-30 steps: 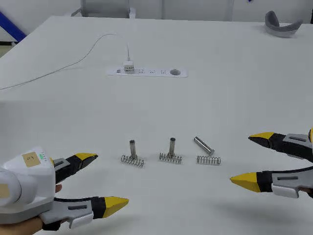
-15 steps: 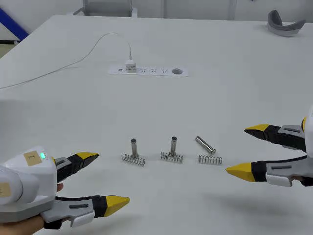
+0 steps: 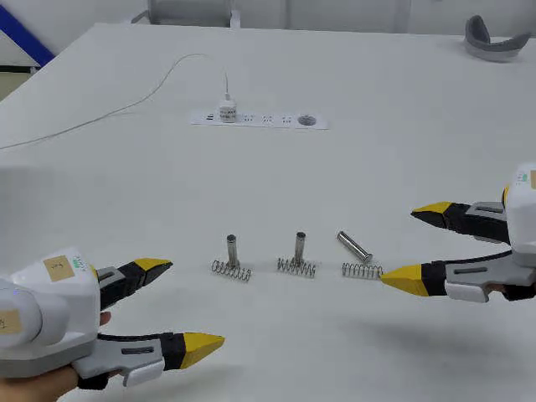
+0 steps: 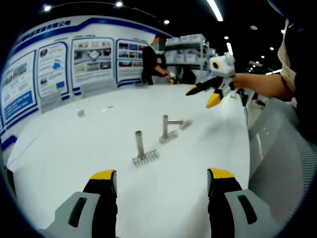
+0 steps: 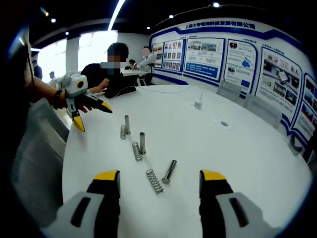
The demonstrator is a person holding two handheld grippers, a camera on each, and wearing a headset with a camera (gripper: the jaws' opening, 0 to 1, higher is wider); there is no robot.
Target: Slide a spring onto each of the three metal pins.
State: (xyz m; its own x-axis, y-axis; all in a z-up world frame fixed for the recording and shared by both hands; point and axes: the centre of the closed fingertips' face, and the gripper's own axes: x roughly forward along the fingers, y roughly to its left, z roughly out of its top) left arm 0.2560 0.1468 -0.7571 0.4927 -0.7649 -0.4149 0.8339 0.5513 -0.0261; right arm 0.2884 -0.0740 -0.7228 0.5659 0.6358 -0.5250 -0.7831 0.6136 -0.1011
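right hand-held gripper (image 3: pixel 399 246): gaping wide, pointing at spring (image 3: pixel 361 270) and lying pin (image 3: pixel 354 246) just ahead, likely for pickup; left hand-held gripper (image 3: pixel 196 302) hovering wide.

Left pin (image 3: pixel 232 247): short grey metal cylinder, standing upright on the white bench (image 3: pixel 352 176).
Middle pin (image 3: pixel 300 244): same kind, upright, a little to the right of the left pin.
Right pin (image 3: pixel 353 246): lying on its side, slanting away to the left.
Left spring (image 3: pixel 230 270): small wire coil, lying flat at the left pin's foot.
Middle spring (image 3: pixel 296 267): lying flat at the middle pin's foot.
Right spring (image 3: pixel 362 270): lying flat, just beside the right pin's near end.
Row: the three springs lie in a line, none on a pin.
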